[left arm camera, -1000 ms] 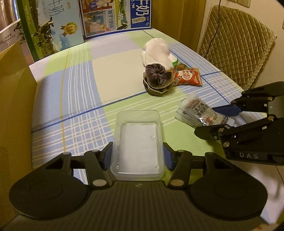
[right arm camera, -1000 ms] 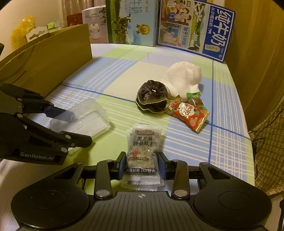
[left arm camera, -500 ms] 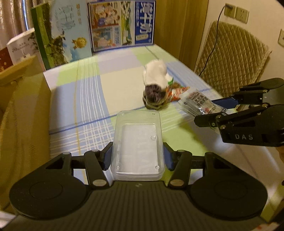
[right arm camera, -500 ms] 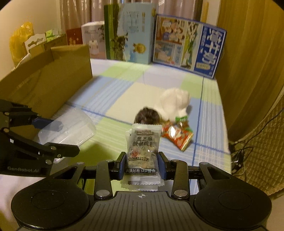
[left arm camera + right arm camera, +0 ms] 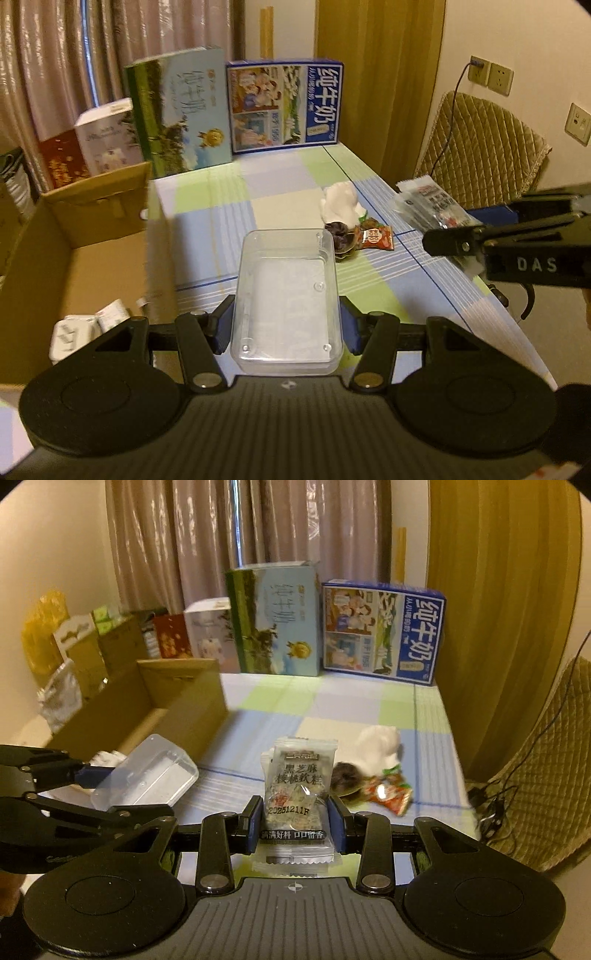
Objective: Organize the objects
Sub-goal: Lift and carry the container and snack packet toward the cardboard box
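Right now my left gripper (image 5: 286,323) is closed onto a clear plastic container (image 5: 286,295), its blue pads pressing the two long sides at the near end, so the tub sticks out forward above the checked tablecloth (image 5: 207,229). My right gripper (image 5: 295,819) is likewise clamped, its jaws narrowed around a stack of snack packets (image 5: 297,786); the front packet stands upright with its dark printed label facing my camera. From the left wrist view I see that same gripper at the far right with the packets (image 5: 432,206) jutting from its tip, held clear of the table.

To the left sits an open cardboard box (image 5: 92,236), beside the table's left edge, with a few white items (image 5: 74,332) lying in its near corner. Farther out on the cloth, right of centre, a white cloth bundle (image 5: 380,747), a dark scrunchie (image 5: 345,777) and a red snack bag (image 5: 391,797) lie close together, touching or nearly so. Along the far edge stand two milk cartons, a green-and-blue one (image 5: 277,624) and a blue one (image 5: 384,631), side by side. A quilted chair back (image 5: 480,147) is at the right, beyond the table.
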`<state>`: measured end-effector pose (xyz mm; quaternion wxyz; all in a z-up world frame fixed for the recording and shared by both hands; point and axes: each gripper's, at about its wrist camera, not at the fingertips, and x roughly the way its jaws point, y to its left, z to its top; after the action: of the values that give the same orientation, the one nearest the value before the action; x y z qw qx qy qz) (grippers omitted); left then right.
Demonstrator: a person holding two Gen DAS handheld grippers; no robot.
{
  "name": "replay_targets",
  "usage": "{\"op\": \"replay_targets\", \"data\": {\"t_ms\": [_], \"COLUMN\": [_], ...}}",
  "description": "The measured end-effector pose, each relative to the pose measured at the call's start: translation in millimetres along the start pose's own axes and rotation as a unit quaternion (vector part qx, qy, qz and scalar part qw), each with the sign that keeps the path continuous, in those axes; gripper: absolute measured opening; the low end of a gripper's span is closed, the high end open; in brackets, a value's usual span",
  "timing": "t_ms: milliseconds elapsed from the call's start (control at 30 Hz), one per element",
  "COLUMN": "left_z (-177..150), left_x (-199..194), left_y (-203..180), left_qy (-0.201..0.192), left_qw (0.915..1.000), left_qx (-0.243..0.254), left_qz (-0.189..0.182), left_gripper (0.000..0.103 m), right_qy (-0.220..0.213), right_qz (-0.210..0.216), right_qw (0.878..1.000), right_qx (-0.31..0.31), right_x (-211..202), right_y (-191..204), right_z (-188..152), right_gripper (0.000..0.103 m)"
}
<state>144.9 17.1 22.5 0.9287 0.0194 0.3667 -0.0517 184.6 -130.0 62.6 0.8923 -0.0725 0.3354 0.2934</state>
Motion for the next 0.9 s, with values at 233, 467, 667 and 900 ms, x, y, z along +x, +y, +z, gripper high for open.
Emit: {"op": "replay_targets", "data": {"t_ms": [233, 467, 667, 900], "left_z": [-19, -40, -51, -58], "left_x": [-48, -79, -98, -110], "left_y": [21, 49, 74, 96], "left_qy": [-0.006, -0.004, -0.004, -0.007], "left_qw": [0.9998, 0.9989, 0.9974, 0.9956], "left_qx": [-0.012, -0.032, -0.048, -0.066], "left_qz": [0.016, 0.036, 0.053, 0.067], "left_gripper": [0.051, 0.051, 0.051, 0.051], "right_qy": [-0.003, -0.003, 0.001, -0.001], "right_qz": [0.020, 0.047, 0.066, 0.077], "right_qw": [1.000, 0.999, 0.998, 0.997], "right_qx": [-0.002, 0.001, -0.014, -0.029], "right_x": [-23, -27, -20, -14], "right_y": [50, 93, 124, 144], "right_z": [-13, -21, -19, -13], "right_gripper": [0.034, 0.034, 0.034, 0.034]}}
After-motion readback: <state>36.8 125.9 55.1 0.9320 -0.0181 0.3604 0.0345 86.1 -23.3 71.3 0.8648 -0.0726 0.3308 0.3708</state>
